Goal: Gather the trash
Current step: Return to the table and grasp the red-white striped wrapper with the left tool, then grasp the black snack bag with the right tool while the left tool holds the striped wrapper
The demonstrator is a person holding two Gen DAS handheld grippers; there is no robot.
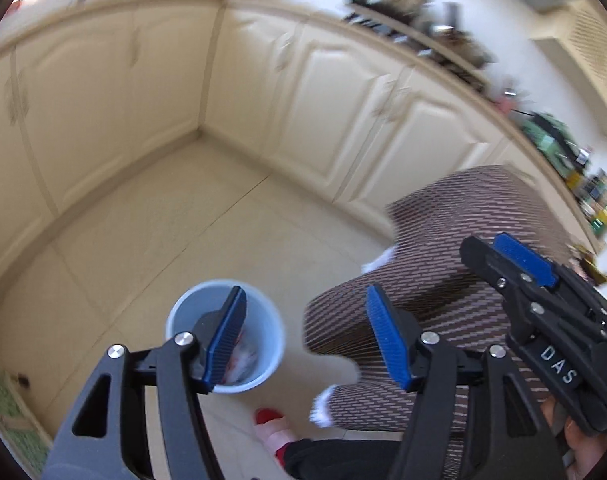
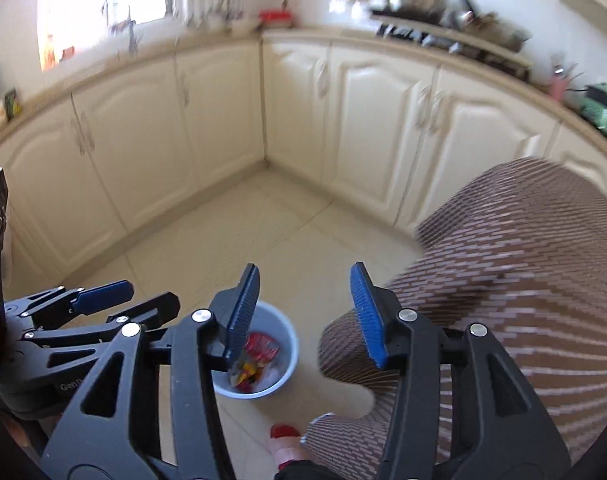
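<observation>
Blurring hides the counter [image 2: 443,36]; tongs cover part of the bin [image 2: 279,344].

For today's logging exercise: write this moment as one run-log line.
left gripper: open, empty | right gripper: open, empty | blue bin: on floor, holds trash

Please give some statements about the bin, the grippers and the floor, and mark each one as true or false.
1. The bin stands on the floor. True.
2. The bin is empty. False: colourful trash lies inside.
3. The right gripper holds a wrapper. False: its jaws are open with nothing between them.
4. The left gripper is open. True.
5. The cabinet doors are open. False: they are closed.
</observation>
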